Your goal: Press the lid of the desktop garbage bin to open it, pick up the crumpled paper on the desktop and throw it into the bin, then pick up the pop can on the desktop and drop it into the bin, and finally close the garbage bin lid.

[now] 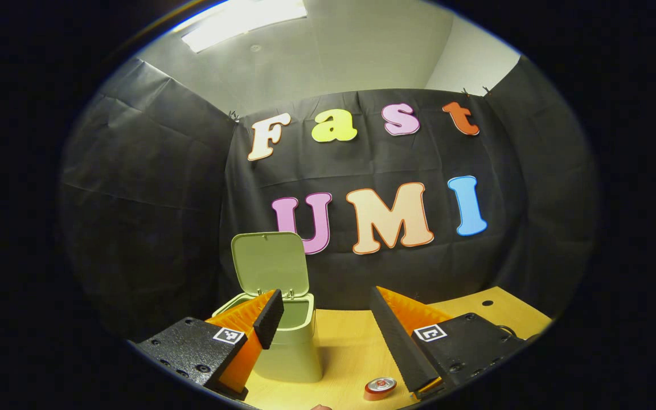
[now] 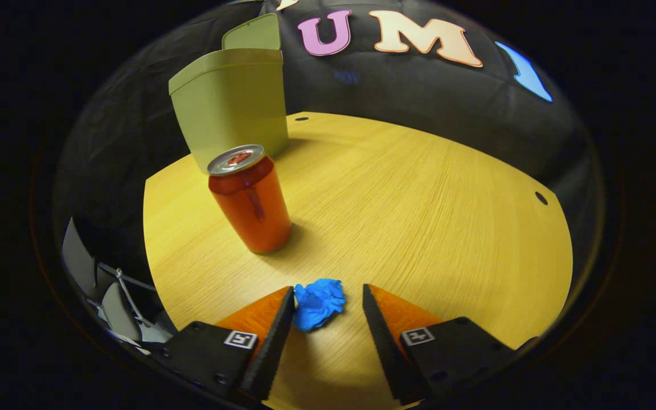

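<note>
Wood-grain desk [image 1: 351, 347]: pale yellow board under my left gripper [image 1: 328, 316] in the left gripper view, smooth, with a small dark hole near its far right corner.
Left gripper pose: I hold it raised and level, looking across the desk at the booth's cloth wall; its jaws stand wide apart with nothing between them.
Bin [image 1: 291, 341]: pale green plastic, squarish with rounded corners, standing on the desk just past my left finger [image 1: 268, 319], which covers part of its rim.
Lid [image 1: 271, 265]: flipped up and standing almost upright on its hinge, so the bin is open.
Can [image 1: 380, 387]: I see little more than its silver top with a red tab, low between my fingers; the body is cut off at the edge.
Right gripper pose: in the right gripper view I hold my right gripper [image 2: 328, 304] low and tipped down at the desk [image 2: 419, 188], jaws spread.
Paper [image 2: 319, 303]: a crumpled blue wad lying on the desk between the fingertips, close against the left one and apart from the right; not gripped.
Can, right gripper view [image 2: 250, 199]: red, glossy, upright, beyond the paper.
Bin, right gripper view [image 2: 228, 102]: behind the can, its inside hidden from here.
Hard to make out: pale shapes beyond the desk's left edge.
</note>
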Demonstrator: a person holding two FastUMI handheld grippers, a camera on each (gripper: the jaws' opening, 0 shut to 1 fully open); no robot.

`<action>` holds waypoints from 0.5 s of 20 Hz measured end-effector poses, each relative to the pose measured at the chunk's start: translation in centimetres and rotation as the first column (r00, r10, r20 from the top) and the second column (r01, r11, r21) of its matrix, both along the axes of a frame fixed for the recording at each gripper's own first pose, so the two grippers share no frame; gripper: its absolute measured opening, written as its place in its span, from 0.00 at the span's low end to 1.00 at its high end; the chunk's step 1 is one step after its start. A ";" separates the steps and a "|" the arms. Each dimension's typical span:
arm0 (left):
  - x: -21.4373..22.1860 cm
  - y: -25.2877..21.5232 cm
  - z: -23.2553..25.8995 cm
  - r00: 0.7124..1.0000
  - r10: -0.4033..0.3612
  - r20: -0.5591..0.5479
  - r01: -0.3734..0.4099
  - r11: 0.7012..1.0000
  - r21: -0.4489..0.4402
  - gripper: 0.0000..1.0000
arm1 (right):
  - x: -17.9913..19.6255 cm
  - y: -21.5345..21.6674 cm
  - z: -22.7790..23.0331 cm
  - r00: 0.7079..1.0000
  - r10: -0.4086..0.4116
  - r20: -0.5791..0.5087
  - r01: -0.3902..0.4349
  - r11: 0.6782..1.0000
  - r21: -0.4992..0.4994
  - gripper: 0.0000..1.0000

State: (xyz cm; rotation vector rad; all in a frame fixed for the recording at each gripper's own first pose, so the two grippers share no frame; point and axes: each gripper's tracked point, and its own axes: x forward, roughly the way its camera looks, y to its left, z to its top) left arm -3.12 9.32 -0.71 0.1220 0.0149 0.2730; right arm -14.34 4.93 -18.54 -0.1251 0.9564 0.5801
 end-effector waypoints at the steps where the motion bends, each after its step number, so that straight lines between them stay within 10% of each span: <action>1: -0.1 0.0 0.1 1.000 0.006 0.000 -0.006 1.000 -0.002 0.94 | 0.1 -0.2 -0.2 1.000 0.001 0.004 -0.001 1.000 -0.004 0.63; 2: -0.2 0.0 0.1 1.000 0.012 0.001 -0.012 1.000 -0.003 0.92 | 0.1 0.1 0.0 1.000 -0.002 -0.005 0.002 1.000 0.017 0.32; 4: -0.4 0.0 0.0 1.000 0.023 0.002 -0.023 1.000 -0.003 0.92 | 0.3 -0.5 0.6 1.000 -0.023 -0.008 0.023 0.999 0.027 0.20; 10: -0.9 0.5 -1.1 0.999 0.039 -0.005 -0.039 0.999 -0.028 0.92 | 4.3 -0.7 6.7 0.988 -0.109 0.111 0.096 0.988 0.120 0.12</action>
